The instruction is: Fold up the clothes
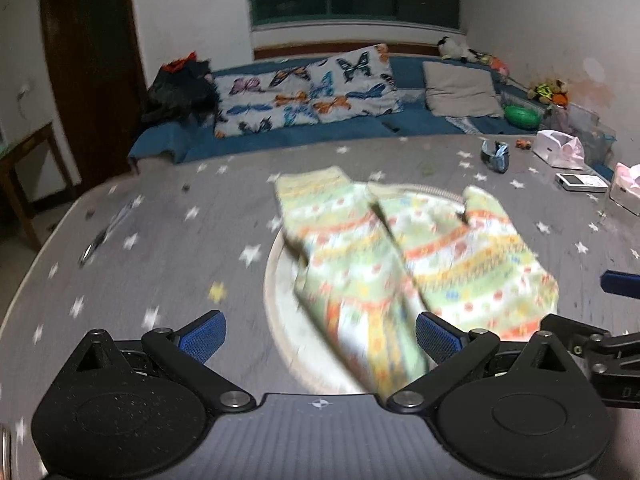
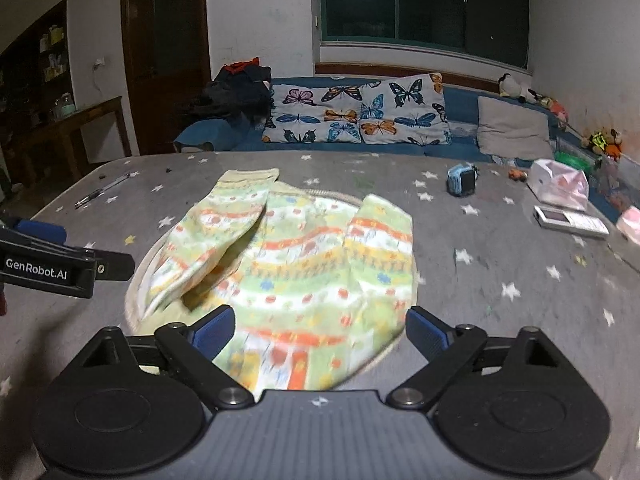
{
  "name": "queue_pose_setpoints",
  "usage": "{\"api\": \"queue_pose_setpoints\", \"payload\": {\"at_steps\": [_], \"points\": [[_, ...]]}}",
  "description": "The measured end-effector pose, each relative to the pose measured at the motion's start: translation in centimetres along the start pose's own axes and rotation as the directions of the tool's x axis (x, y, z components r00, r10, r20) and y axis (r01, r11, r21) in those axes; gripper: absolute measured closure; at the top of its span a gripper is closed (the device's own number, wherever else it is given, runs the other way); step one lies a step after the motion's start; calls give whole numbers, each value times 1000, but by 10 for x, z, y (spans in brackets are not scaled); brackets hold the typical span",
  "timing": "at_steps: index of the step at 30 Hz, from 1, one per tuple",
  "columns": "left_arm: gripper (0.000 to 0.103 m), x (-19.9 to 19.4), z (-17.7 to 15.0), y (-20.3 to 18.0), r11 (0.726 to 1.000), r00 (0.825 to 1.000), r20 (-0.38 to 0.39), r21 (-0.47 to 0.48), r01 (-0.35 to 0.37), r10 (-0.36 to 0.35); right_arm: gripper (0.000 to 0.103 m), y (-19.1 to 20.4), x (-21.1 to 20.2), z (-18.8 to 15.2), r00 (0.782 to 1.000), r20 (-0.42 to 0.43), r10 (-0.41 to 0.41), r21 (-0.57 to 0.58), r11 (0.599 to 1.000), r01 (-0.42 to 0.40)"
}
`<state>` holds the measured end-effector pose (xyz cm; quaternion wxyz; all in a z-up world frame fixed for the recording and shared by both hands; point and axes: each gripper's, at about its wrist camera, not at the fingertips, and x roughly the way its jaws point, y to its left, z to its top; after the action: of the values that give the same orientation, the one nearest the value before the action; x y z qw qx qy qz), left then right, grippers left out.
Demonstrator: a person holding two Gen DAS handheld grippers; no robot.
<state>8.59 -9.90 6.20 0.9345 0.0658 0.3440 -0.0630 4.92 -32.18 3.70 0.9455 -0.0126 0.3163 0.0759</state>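
Observation:
A small green, yellow and orange patterned garment [image 1: 404,256] lies partly folded on the grey star-print table, over a round pale mat [image 1: 280,312]. It also shows in the right wrist view [image 2: 304,264]. My left gripper [image 1: 320,332] is open and empty, just in front of the garment's near edge. My right gripper [image 2: 320,332] is open and empty, with the garment's near edge between its fingers. The right gripper shows at the right edge of the left wrist view [image 1: 616,284]. The left gripper shows at the left edge of the right wrist view [image 2: 60,256].
A pen [image 2: 102,190] lies at the table's far left. A small blue object [image 2: 462,182], a white bag [image 2: 560,186] and a white device [image 2: 570,222] lie at the far right. A blue sofa [image 2: 460,108] with butterfly cushions stands behind the table.

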Motion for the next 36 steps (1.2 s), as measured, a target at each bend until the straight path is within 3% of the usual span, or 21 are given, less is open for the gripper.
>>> {"api": "queue_pose_setpoints", "payload": {"at_steps": [5, 9, 16, 19, 23, 26, 27, 29, 36], "points": [[15, 41, 24, -18, 995, 996, -42, 57, 80, -78, 14, -10, 28, 28, 1000, -4, 5, -22, 1000, -5], [33, 76, 28, -27, 989, 986, -110, 63, 133, -125, 23, -15, 58, 52, 1000, -14, 0, -68, 998, -1], [82, 105, 22, -31, 985, 981, -158, 113, 132, -113, 38, -14, 119, 78, 996, -73, 55, -95, 994, -61], [91, 104, 20, -22, 987, 982, -153, 98, 130, -114, 42, -8, 145, 80, 992, -106, 74, -101, 991, -85], [95, 100, 19, -12, 989, 986, -137, 93, 113, -100, 56, 1, 176, 78, 985, -148, 84, -104, 989, -100], [97, 94, 18, -3, 993, 989, -121, 66, 96, -88, 75, 0, 186, 76, 981, -163, 101, -77, 990, -115], [98, 91, 18, 1, 994, 990, -114, 53, 91, -85, 86, -1, 186, 75, 981, -162, 110, -65, 990, -121], [99, 85, 17, 8, 996, 992, -100, 37, 77, -73, 96, -4, 181, 75, 981, -151, 117, -38, 991, -125], [100, 56, 4, 37, 999, 997, -71, -44, 19, -22, 98, -30, 130, 79, 994, -45, 98, 41, 994, -96]]}}
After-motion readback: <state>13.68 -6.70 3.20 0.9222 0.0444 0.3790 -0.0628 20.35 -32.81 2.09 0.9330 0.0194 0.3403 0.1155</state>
